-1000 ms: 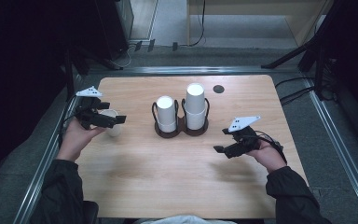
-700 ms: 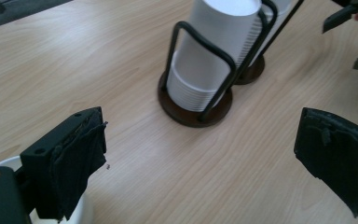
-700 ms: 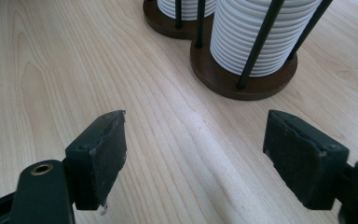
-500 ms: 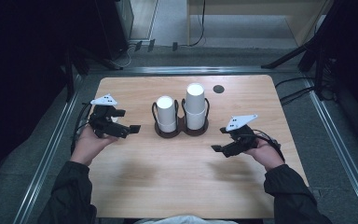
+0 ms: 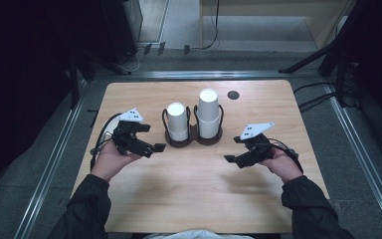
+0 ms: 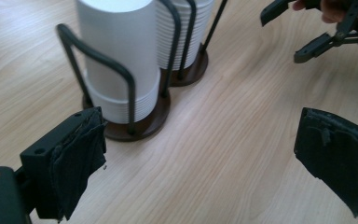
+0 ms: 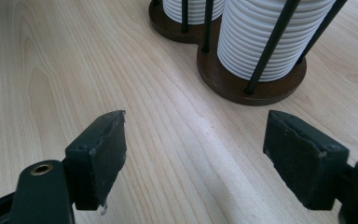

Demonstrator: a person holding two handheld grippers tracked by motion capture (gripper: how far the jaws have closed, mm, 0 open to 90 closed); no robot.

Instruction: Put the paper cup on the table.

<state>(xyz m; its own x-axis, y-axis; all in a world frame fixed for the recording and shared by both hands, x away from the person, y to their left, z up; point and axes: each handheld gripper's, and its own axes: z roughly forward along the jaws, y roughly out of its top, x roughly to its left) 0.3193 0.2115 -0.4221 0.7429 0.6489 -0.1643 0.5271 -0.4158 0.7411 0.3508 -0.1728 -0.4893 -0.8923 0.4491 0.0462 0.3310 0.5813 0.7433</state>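
Flanking the cup stacks (image 5: 194, 122), both grippers' fingers (image 6: 77, 158) wide apart, holding nothing.

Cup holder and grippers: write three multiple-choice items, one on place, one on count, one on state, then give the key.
1. Where does the cup holder stand on the table?
A. Between the two grippers, toward the far side
B. At the near edge
C. At the far left corner

2. How many stacks of white cups does it hold?
A. One
B. Two
C. Four

3. How do the jaws of the left gripper stand?
A. Shut on a cup
B. Shut on nothing
C. Open, holding nothing

Key: 1 A, the high view shows it midway between the hands, beyond them. 2 B, a shorter stack and a taller stack stand side by side. 3 C, bare wood shows between its pads in the left gripper view.
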